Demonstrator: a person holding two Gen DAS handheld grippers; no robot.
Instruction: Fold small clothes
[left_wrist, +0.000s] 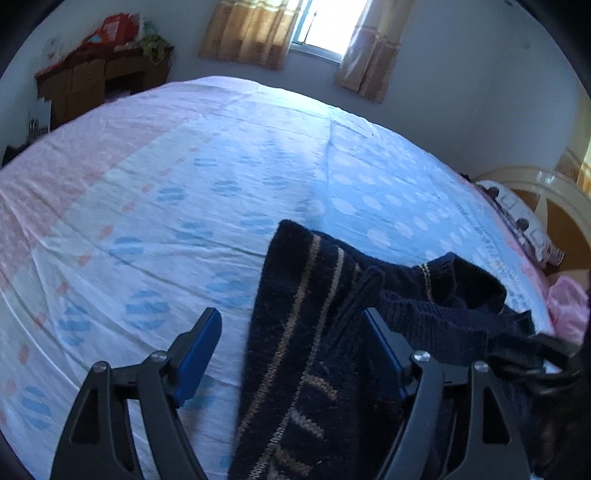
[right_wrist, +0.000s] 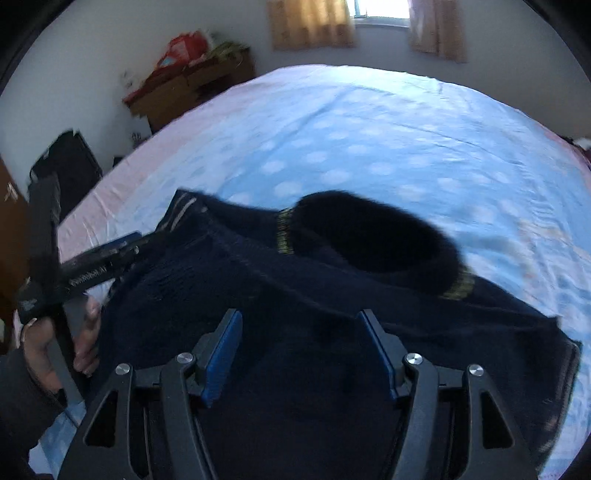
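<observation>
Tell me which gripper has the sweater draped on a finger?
The left gripper: the dark sweater hangs over one finger. Both fingers of the right gripper show bare.

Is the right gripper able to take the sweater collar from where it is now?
Probably yes. The right gripper is open above the sweater, and the collar lies just ahead of its fingers with nothing between. The left gripper is off at the sweater's far side.
</observation>
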